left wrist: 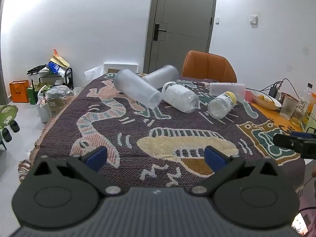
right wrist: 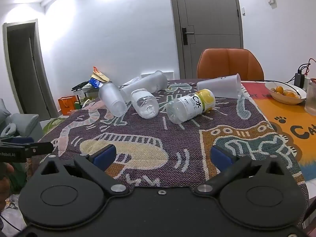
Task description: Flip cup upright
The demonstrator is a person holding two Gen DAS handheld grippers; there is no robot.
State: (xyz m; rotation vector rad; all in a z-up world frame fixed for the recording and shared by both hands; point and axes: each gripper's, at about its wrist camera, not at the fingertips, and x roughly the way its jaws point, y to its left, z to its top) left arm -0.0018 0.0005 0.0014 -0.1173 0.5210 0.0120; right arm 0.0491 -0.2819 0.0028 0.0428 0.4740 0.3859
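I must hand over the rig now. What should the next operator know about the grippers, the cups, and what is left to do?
Left gripper: open, empty, over the near part of the woven blanket.
Right gripper: open, empty, also at the near side.
Three frosted cups lie on their sides at the far end: the left cup, the one behind it, and the right cup.
Two plastic bottles, one clear and one with a yellow label, lie on their sides between them.
Done: nothing; no cup is upright.
Left: grasp a cup and stand it up.
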